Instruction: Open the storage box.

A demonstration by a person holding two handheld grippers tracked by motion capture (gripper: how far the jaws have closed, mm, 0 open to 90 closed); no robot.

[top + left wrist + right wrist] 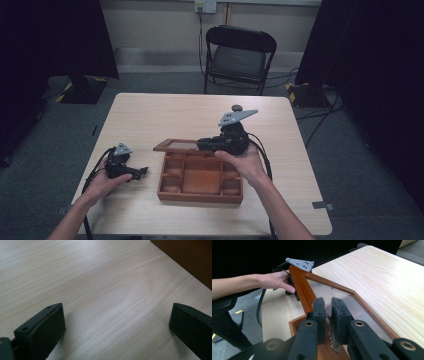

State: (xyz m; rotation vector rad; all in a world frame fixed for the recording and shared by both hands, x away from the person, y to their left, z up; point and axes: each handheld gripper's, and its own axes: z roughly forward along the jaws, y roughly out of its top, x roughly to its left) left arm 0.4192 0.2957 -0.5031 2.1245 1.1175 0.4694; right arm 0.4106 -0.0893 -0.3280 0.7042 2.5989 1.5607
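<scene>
A brown wooden box (200, 181) with several compartments sits at the middle front of the table. Its glass-paned lid (175, 145) is lifted up over the box's back edge. My right gripper (204, 144) is shut on the ornate metal clasp (332, 341) at the lid's edge; in the right gripper view the gripper (328, 308) clamps it in front of the lid frame (302, 287). My left gripper (141, 172) rests open on the table left of the box. Between the open gripper's (116, 315) jaws there is bare tabletop, with the box wall (190, 257) at upper right.
The light wooden table (150, 115) has open surface behind and to the left of the box. A black folding chair (240, 52) stands beyond the far edge. Cables trail from both grippers toward the near edge. Dark curtains flank the room.
</scene>
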